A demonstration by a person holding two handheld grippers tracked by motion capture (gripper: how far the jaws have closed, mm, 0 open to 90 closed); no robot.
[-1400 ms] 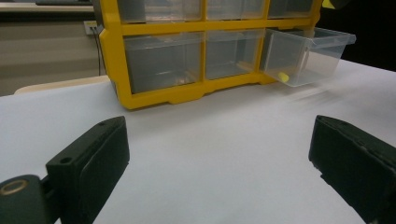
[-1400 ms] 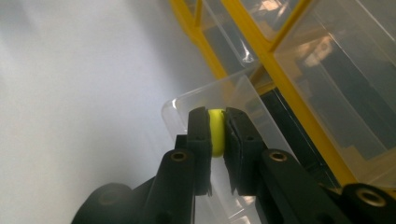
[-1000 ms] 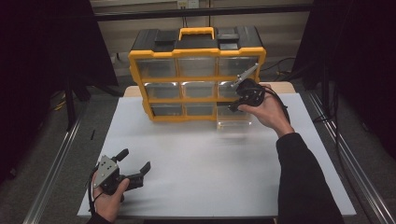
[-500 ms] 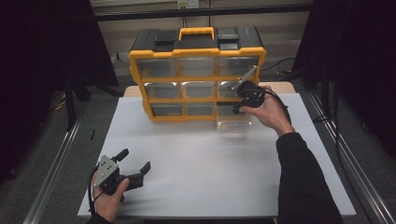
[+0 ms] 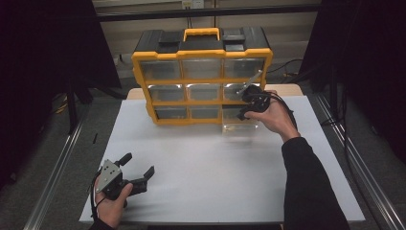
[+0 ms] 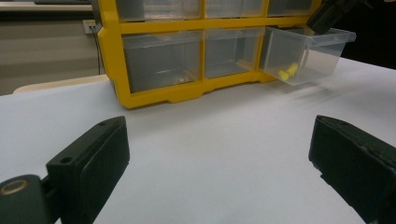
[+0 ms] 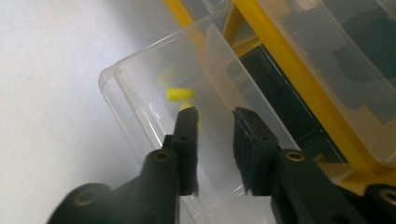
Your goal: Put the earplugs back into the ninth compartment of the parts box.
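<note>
The person wears a long black sleeve [image 5: 306,187] on the right arm, reaching to the wrist. Each hand carries a black 2-jaw tool: the left gripper [image 5: 139,173] has a grey three-cornered plate [image 5: 108,175] on top, blocky matte jaws with small round holes and a brass-coloured fastener at the base. The right gripper [image 5: 243,113] shows ringed screws at its jaw pivots and trails a thin black cable [image 5: 286,106].
</note>
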